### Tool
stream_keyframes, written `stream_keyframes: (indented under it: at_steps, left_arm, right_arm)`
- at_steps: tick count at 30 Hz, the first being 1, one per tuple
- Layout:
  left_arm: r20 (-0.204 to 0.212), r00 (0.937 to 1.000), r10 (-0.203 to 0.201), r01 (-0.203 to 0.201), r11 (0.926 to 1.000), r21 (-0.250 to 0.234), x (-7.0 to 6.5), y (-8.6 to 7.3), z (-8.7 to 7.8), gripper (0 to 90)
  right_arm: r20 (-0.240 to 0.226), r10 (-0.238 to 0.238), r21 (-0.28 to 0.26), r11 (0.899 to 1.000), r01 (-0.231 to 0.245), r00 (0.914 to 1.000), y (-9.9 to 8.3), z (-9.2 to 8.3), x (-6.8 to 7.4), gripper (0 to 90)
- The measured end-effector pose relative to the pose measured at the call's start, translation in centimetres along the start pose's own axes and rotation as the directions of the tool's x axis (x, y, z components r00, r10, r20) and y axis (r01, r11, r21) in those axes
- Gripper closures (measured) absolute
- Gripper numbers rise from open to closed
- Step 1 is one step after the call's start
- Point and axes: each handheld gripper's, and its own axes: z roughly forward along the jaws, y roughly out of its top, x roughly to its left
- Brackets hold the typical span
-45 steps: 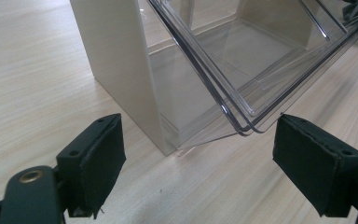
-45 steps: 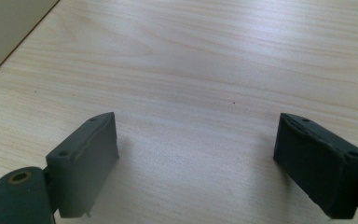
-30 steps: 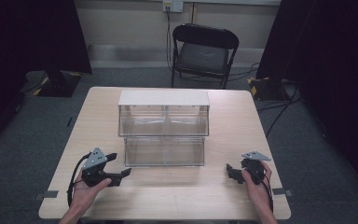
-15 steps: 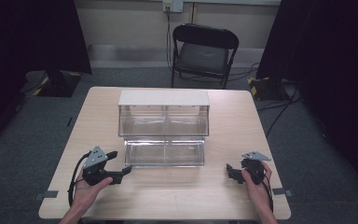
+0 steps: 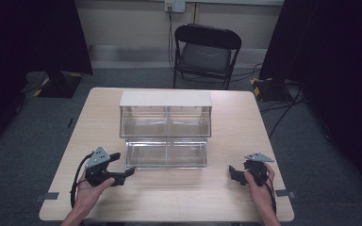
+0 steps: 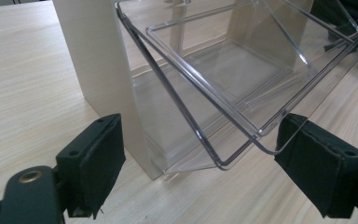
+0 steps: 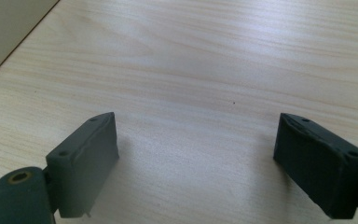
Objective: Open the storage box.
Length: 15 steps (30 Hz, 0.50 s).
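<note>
A: Left tongs (image 5: pixel 122 175) have moved in over the last second. They now sit just off the front-left corner of the pulled-out clear drawer (image 5: pixel 166 153). Spread wide, holding nothing.

B: Contact?

A: Not yet. In the left gripper view the drawer's corner (image 6: pixel 223 161) hangs between the pads (image 6: pixel 95 161), apart from both (close, though). The drawer tilts down out of the cabinet (image 5: pixel 166 115), which stands mid-counter (image 5: pixel 245 122), white top, clear bins above.

B: So the drawer's the target.

A: My read, yes. Left side is lining up on that front edge, either to pinch the rim or to push it home. Can't say which from here.

B: Drawer itself shifted?

A: No, same spot as a second ago, still open at the bottom row. It looks empty.

B: Right side?

A: Right tongs (image 5: pixel 233 172) are unchanged, parked on the counter near the front-right edge, well apart from the cabinet. Also spread, bare wood between the pads (image 7: pixel 86 158). Idle for now, I'd judge.
</note>
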Motion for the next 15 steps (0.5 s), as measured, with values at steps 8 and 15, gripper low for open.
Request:
stream_keyframes:
  at_steps: [8,15]
  left_arm:
    - [0.006,1.0000,0.003,-0.003,1.0000,-0.003,0.03,0.13,0.02,15.4]
    - [-0.005,0.9999,-0.012,0.012,0.9994,-0.031,0.09,0.35,-0.21,15.5]
  right_arm:
    - [0.000,0.000,0.000,1.000,0.000,1.0000,0.00,0.00,0.00,12.8]
    - [0.000,0.000,0.000,1.000,0.000,1.0000,0.00,0.00,0.00,12.8]
